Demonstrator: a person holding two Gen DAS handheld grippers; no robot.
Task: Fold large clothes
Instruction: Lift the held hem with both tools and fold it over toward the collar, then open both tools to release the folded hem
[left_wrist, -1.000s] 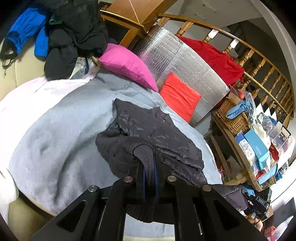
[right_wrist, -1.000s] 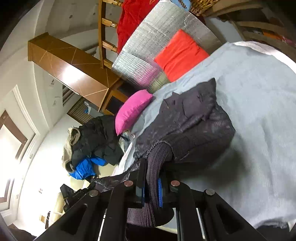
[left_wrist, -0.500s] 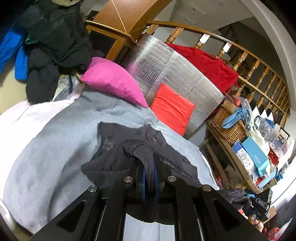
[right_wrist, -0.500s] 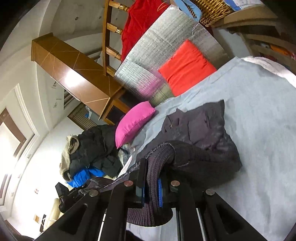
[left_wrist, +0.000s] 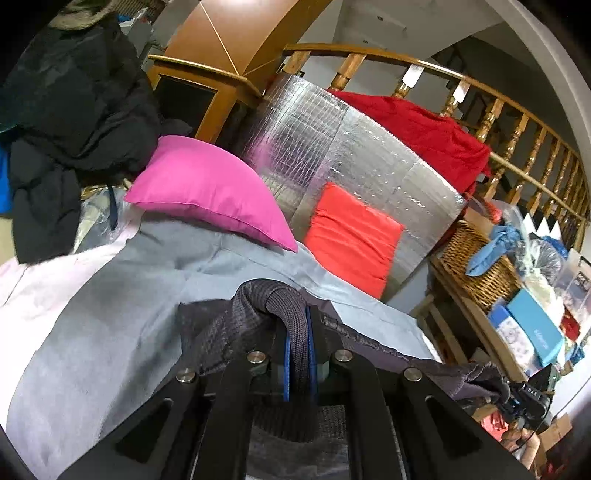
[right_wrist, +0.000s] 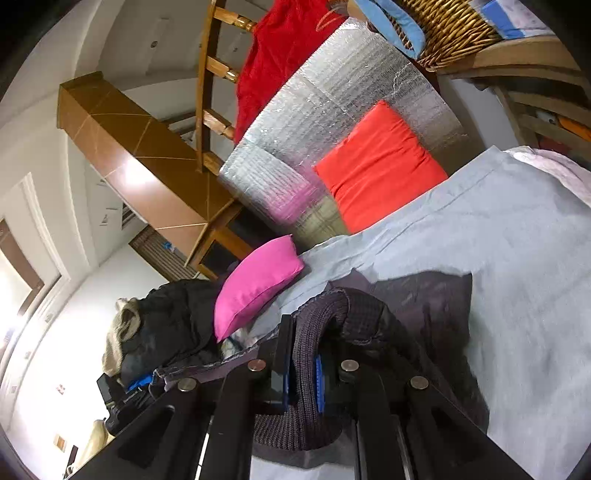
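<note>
Left wrist view: left gripper (left_wrist: 298, 354) is pinched tight on the ribbed knit cuff (left_wrist: 286, 312) of the dark jacket (left_wrist: 221, 328), blue pads hard against the knit. The jacket is lifted off the grey sheet (left_wrist: 110, 332); its edge runs taut off to the right toward the other gripper (left_wrist: 524, 397), just visible at frame edge. Judgement: mid-fold, garment carried by two ribbed ends, probably being stretched out or swung over before laying down. Next move calls for keeping both ends level and tensioned, then lowering so the body lands flat, not bunched. Right wrist view: right gripper (right_wrist: 303, 373) is likewise clamped on a thick ribbed band (right_wrist: 325, 314) of the same jacket; the rest of the body (right_wrist: 432, 310) slumps on the sheet to the right, part shadowed, so how much is in contact I can't tell. Surface: soft bed or sofa under the grey sheet, pale pink fabric (left_wrist: 33, 266) showing at the edge; it will give and wrinkle under drag. Room: pink pillow (left_wrist: 210, 192), red cushion (left_wrist: 351, 236) leaning on a silver foil panel (left_wrist: 332, 155), red cloth (left_wrist: 413, 129) over a wooden railing (left_wrist: 517, 129), pile of dark clothes (left_wrist: 70, 110) on the left, wicker basket (left_wrist: 476, 266) on cluttered shelves to the right.
</note>
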